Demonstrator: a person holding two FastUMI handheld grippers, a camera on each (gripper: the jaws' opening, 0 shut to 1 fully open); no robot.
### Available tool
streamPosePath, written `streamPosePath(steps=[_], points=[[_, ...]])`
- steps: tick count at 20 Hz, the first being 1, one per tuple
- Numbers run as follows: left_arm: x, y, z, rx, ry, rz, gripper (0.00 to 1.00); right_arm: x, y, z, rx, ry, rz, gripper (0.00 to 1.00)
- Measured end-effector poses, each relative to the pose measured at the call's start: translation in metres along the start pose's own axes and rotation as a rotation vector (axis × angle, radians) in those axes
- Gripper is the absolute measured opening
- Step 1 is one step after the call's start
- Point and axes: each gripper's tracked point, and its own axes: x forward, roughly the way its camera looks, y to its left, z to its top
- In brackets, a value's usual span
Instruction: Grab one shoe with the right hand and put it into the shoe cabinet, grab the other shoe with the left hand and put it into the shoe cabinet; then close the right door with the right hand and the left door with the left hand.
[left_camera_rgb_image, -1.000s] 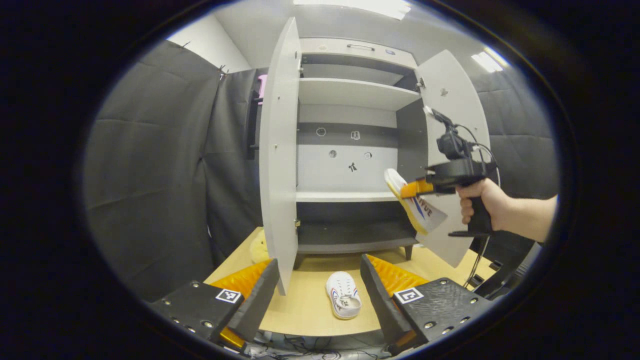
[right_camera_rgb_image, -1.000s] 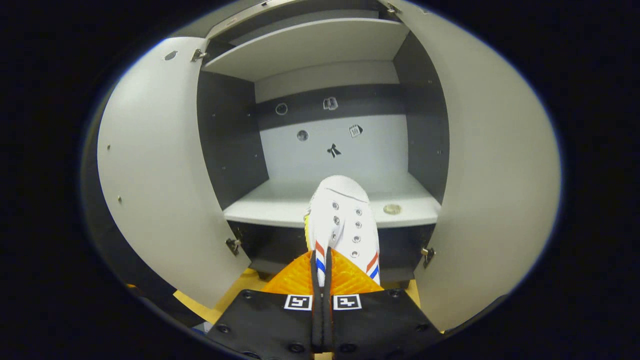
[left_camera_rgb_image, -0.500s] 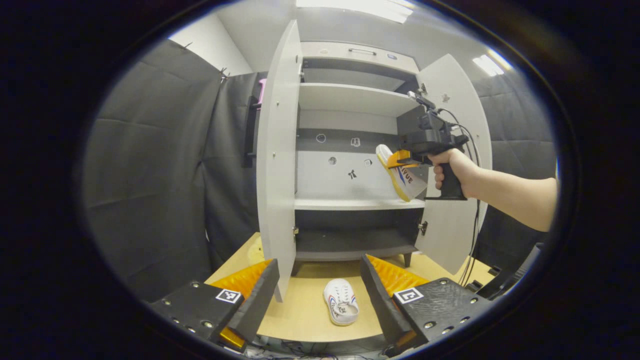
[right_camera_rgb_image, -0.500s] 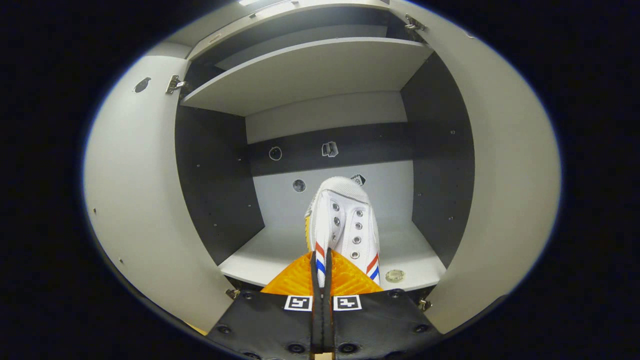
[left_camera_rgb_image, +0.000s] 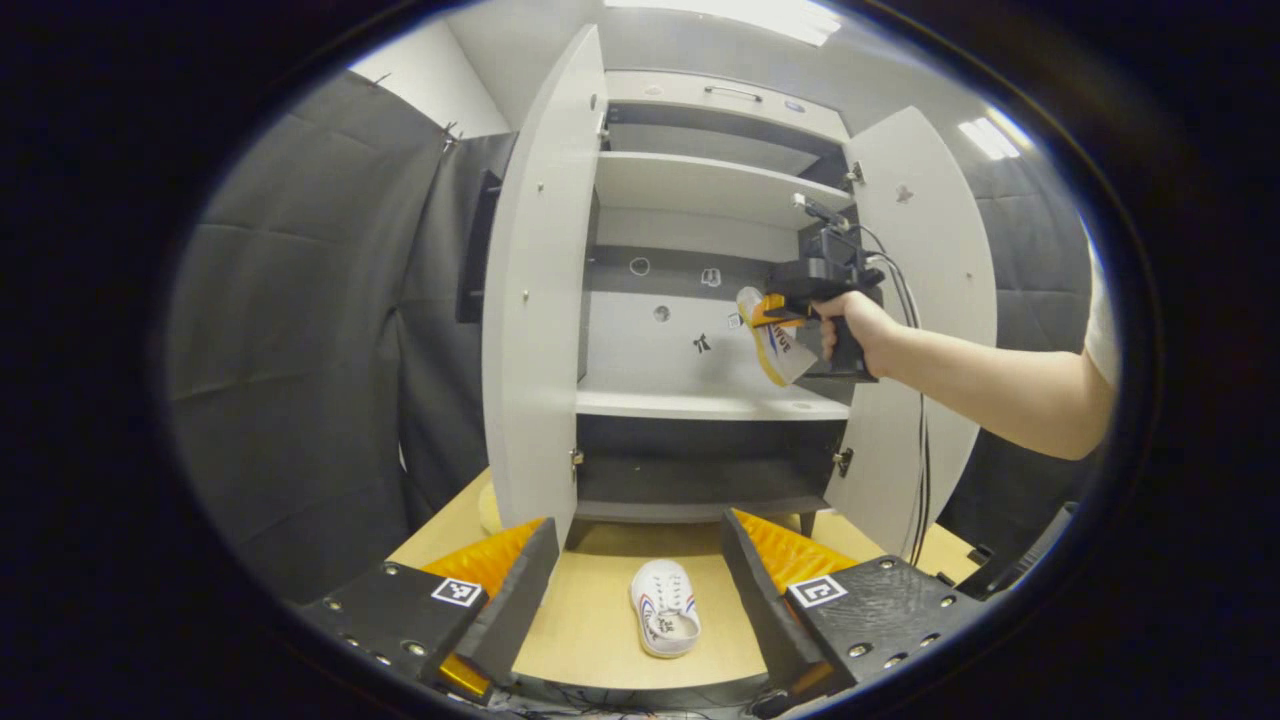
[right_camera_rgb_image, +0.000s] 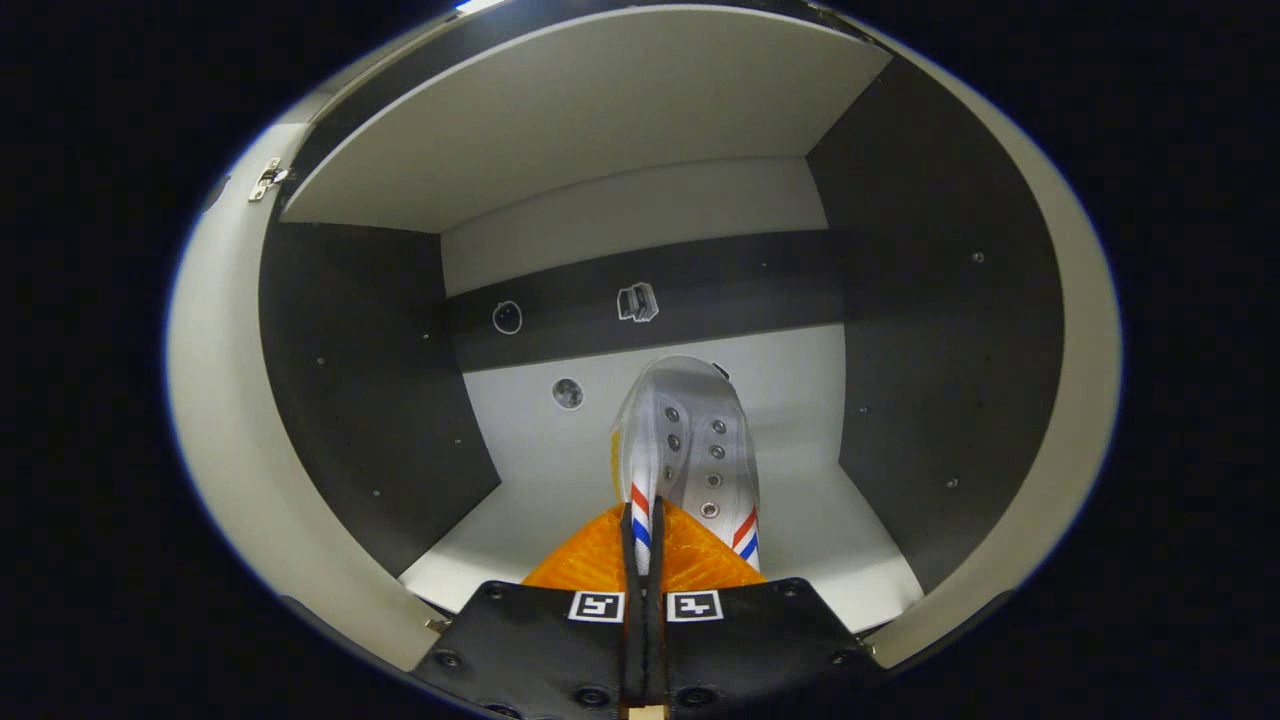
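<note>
While you hold it: your right gripper (right_camera_rgb_image: 640, 520) is pinched tight on the first shoe (right_camera_rgb_image: 690, 440), above the middle shelf (right_camera_rgb_image: 860, 560) of the shoe cabinet (left_camera_rgb_image: 700, 200).
Do next: lower it flat onto that shelf, then let go.
Left gripper (left_camera_rgb_image: 640, 570): open, with nothing in it.
Other shoe (left_camera_rgb_image: 662, 620): on the table (left_camera_rgb_image: 580, 630), in front of the cabinet.

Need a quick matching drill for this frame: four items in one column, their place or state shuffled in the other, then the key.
Items
1. shoe in the right gripper
2. second shoe
3. left gripper
4. cabinet doors

States
A. swung open
B. lying on the wooden table
C. open, nothing between its fingers
D. held above the middle shelf inside the shoe cabinet

Pairs: 1-D, 2-B, 3-C, 4-A
</note>
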Motion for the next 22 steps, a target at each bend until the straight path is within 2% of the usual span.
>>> streamPosePath(steps=[4, 10, 14, 15, 17, 19, 22], points=[[0.018, -0.008, 0.000, -0.018, 0.014, 0.018, 0.94, 0.037, -0.015, -0.013, 0.021, 0.044, -0.027, 0.01], [0.042, -0.019, 0.005, -0.049, 0.022, 0.067, 0.94, 0.080, -0.025, -0.038, 0.104, 0.135, -0.021, 0.00], [0.049, -0.019, 0.008, -0.033, 0.024, 0.099, 0.94, 0.094, -0.026, -0.048, 0.122, 0.166, -0.016, 0.01], [0.050, -0.019, 0.008, -0.034, 0.025, 0.107, 0.94, 0.096, -0.025, -0.051, 0.129, 0.176, -0.014, 0.05], [0.051, -0.017, 0.008, -0.041, 0.027, 0.125, 0.94, 0.103, -0.026, -0.056, 0.145, 0.197, -0.014, 0.02], [0.052, -0.016, 0.005, -0.055, 0.038, 0.137, 0.94, 0.106, -0.026, -0.060, 0.168, 0.220, -0.003, 0.03], [0.048, -0.013, -0.001, -0.083, 0.056, 0.134, 0.94, 0.101, -0.015, -0.058, 0.170, 0.209, 0.034, 0.14]])
